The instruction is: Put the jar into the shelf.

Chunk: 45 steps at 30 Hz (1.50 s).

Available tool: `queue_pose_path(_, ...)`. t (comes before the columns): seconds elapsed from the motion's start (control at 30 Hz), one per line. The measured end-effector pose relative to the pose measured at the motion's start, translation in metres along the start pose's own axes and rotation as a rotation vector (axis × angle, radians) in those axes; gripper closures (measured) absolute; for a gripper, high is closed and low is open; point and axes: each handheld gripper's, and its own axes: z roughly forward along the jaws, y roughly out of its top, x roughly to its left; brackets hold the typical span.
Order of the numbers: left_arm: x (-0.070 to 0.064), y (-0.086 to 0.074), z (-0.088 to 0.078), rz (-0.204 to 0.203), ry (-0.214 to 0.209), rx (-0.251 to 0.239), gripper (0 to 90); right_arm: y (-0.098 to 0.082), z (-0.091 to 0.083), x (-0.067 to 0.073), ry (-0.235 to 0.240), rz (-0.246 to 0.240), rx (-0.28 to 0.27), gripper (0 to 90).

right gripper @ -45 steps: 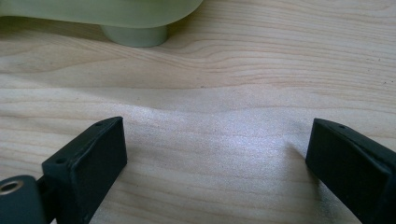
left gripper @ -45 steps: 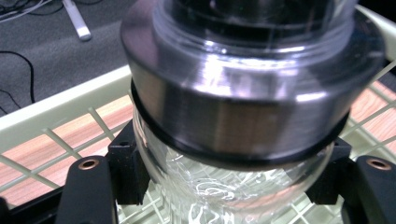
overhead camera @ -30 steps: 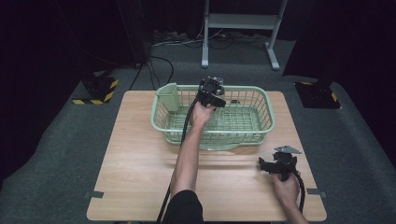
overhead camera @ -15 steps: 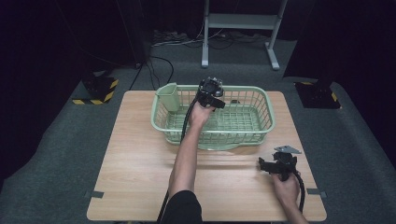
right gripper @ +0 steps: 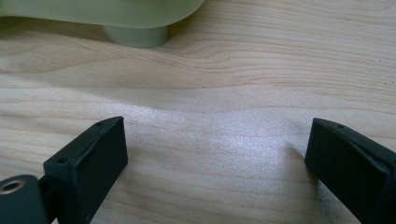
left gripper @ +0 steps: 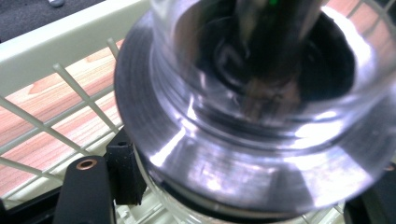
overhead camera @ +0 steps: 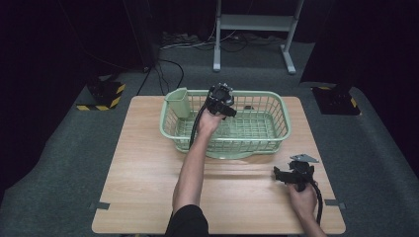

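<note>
A clear glass vessel (left gripper: 243, 140) looms very close in the left gripper view, blurred, with its thick round rim towards the camera. My left gripper (overhead camera: 221, 98) is held over the back of the pale green wire basket (overhead camera: 276, 106), and one black jaw presses the glass's side, so it is shut on the glass. The basket's wires (left gripper: 70, 79) and the wood below show behind the glass. My right gripper (overhead camera: 278, 175) rests low over the table (overhead camera: 138, 163) at the front right, open, with bare wood between its jaws.
A solid green cup compartment (overhead camera: 177, 101) hangs on the basket's left end. The basket's foot (right gripper: 135, 35) stands just beyond the right gripper. A small dark item (overhead camera: 248, 107) lies by the basket's back wall. Cables and a stand's legs (overhead camera: 252, 22) are on the floor behind.
The left gripper has drifted very slightly to the left over the basket. The right gripper has stayed where it was.
</note>
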Motion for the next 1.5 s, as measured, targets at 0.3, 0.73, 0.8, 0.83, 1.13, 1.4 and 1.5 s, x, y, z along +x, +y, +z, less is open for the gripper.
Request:
queue_pose_path(0.3, 0.000, -0.006, -0.004, 0.007, -0.026, -0.010, 28.9, 0.000, 0.000, 0.000, 0.000, -0.001, 0.001, 5.4)
queue_pose_path(0.73, 0.003, -0.006, -0.027, -0.001, -0.051, -0.054, 21.9, 0.000, 0.000, 0.000, 0.000, 0.000, 0.000, 5.4)
queue_pose_path(0.8, 0.003, -0.007, -0.029, -0.003, -0.050, -0.062, 20.7, 0.000, 0.000, 0.000, 0.000, 0.000, 0.000, 5.4)
queue_pose_path(0.83, 0.003, -0.007, -0.032, -0.008, -0.050, -0.069, 19.5, 0.000, 0.000, 0.000, 0.000, 0.002, 0.001, 5.4)
queue_pose_path(1.13, 0.004, -0.014, -0.049, -0.009, -0.041, -0.094, 9.6, 0.000, 0.000, 0.000, 0.000, -0.001, -0.001, 5.4)
queue_pose_path(1.4, 0.001, -0.021, -0.070, 0.019, -0.036, -0.132, 8.0, 0.000, 0.000, 0.000, 0.000, -0.003, -0.001, 5.4)
queue_pose_path(1.5, -0.002, -0.024, -0.077, 0.023, -0.030, -0.143, 8.0, 0.000, 0.000, 0.000, 0.000, -0.003, -0.001, 5.4)
